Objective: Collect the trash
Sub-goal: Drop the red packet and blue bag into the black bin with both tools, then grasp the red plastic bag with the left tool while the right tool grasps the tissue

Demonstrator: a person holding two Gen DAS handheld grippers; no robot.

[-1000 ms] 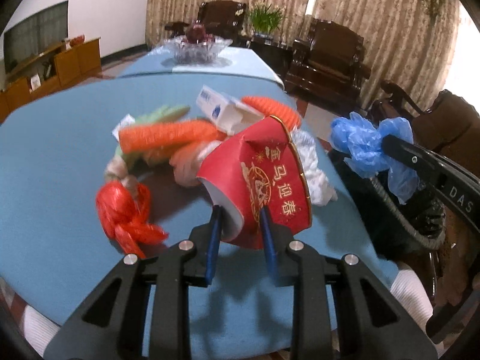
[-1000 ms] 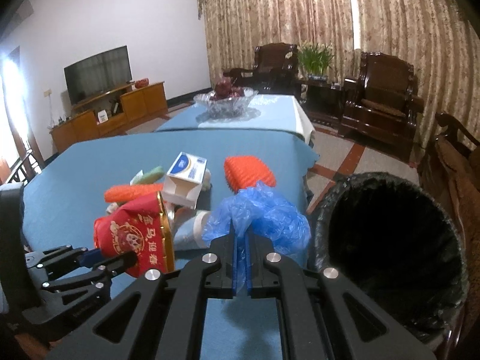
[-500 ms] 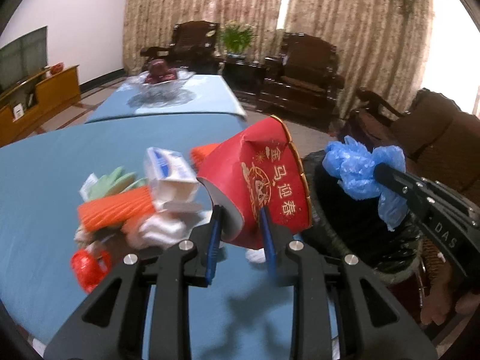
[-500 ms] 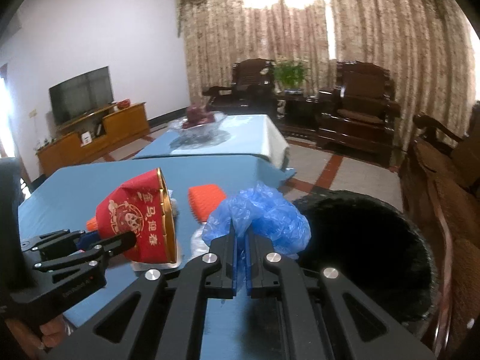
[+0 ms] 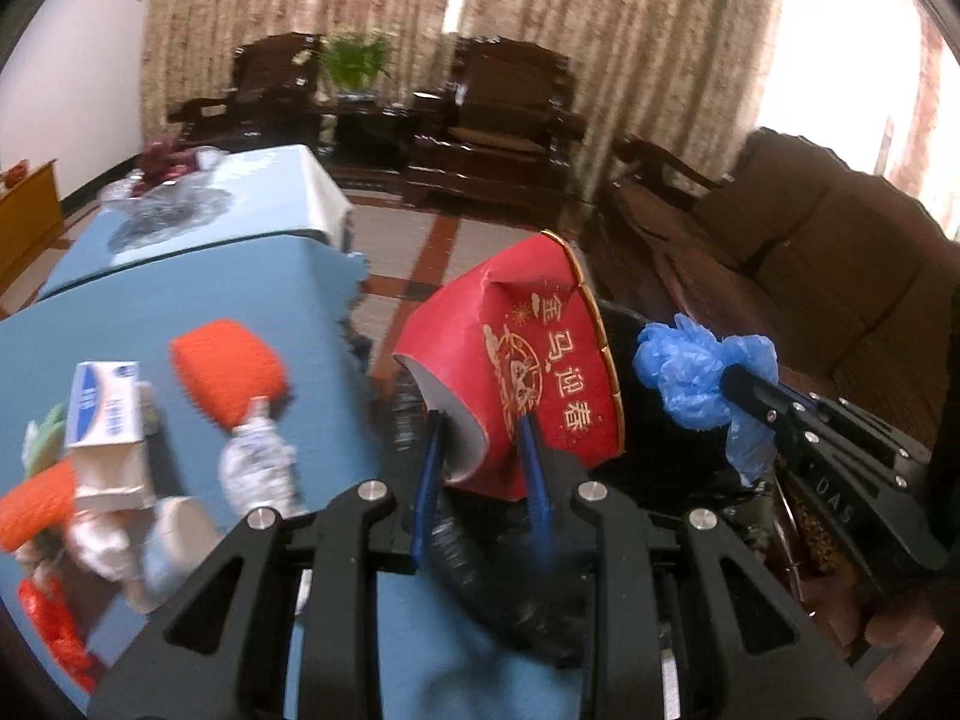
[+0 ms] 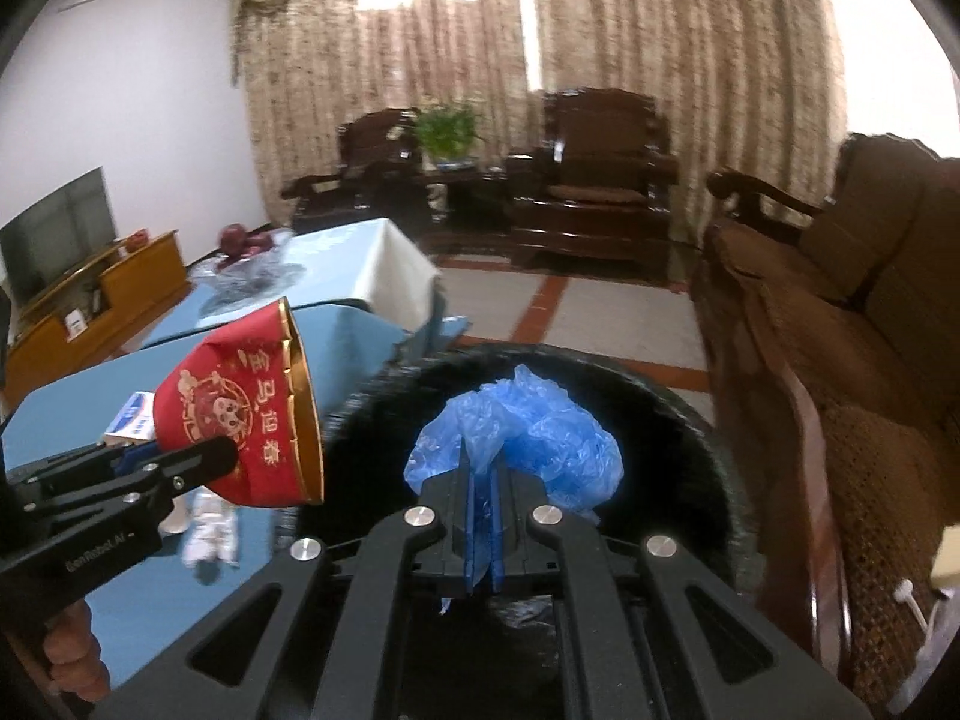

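Both tongs had moved away from the trash pile toward the round black-lined trash bin (image 6: pixel 690 420) since the earlier pictures, so the blue-covered bench (image 5: pixel 198 300) now lay to the left in the left wrist view. The left tongs (image 5: pixel 480 438) were clenched on the wall of the crushed red paper cup with gold rim (image 5: pixel 528 372), one finger inside and one outside; the cup hung tilted near the bin's left edge, and it was not clear whether it was fully over the opening. The right tongs (image 6: pixel 480 480) were clenched on the crumpled blue plastic bag (image 6: pixel 540 438), which hung above the dark mouth of the bin.

If the left tongs released now, the cup could, I think, strike the rim and fall on the floor or back on the bench. The bag is light and could cling to the fingers. On the bench remained an orange mesh sponge (image 5: pixel 228 372), a small white-and-blue carton (image 5: pixel 102 414) and a crushed clear plastic bottle (image 5: pixel 258 468), well apart from the bin.
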